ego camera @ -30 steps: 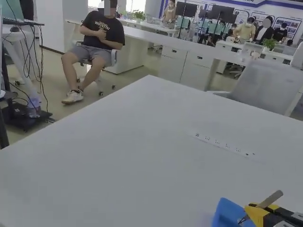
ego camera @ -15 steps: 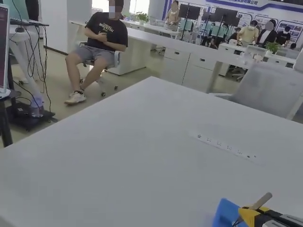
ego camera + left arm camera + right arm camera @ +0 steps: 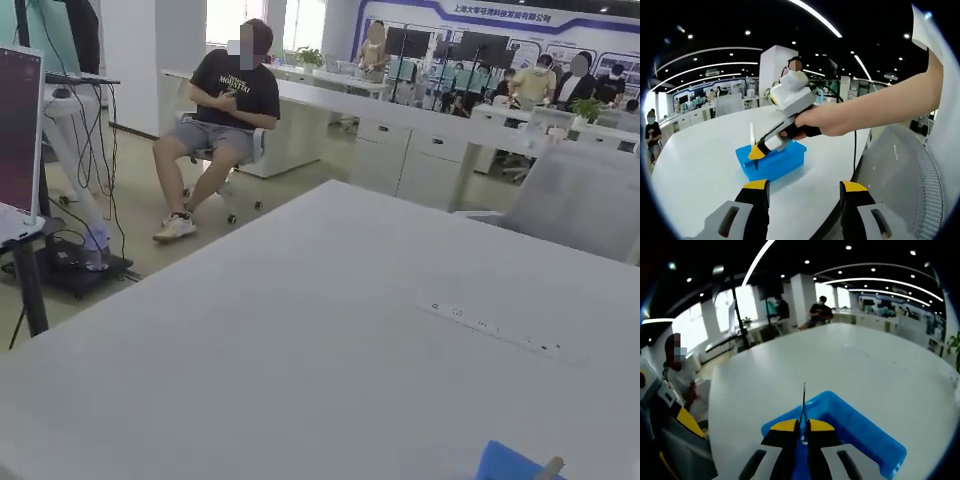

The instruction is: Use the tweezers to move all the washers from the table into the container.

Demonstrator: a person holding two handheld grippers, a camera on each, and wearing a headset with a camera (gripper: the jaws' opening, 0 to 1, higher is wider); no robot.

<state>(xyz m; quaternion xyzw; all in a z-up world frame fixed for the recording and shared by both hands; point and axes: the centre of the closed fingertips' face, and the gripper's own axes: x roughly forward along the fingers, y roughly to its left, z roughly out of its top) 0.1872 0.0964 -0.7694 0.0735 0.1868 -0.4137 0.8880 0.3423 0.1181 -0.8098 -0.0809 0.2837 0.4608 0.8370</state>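
Note:
A blue container (image 3: 775, 162) stands on the white table (image 3: 695, 170); one corner of the blue container (image 3: 512, 464) shows in the head view. Over it, a hand holds my right gripper (image 3: 758, 152), shut on thin tweezers (image 3: 752, 135). In the right gripper view the tweezers (image 3: 803, 399) stick out from between the closed jaws of my right gripper (image 3: 802, 426), pointing over the blue container (image 3: 862, 432). My left gripper (image 3: 805, 186) is open and holds nothing, near the table's edge and short of the container.
A socket strip (image 3: 497, 326) is set into the table top (image 3: 280, 340). A person (image 3: 225, 115) sits on a chair beyond the far edge. A screen stand (image 3: 22, 150) is at the left, a grey chair (image 3: 578, 200) at the right, and a mesh chair (image 3: 900, 175) beside my left gripper.
The head camera has tilted up, so the blue container has slid to the bottom edge and the yellow-tipped gripper has left the picture. No move of the things themselves is evident.

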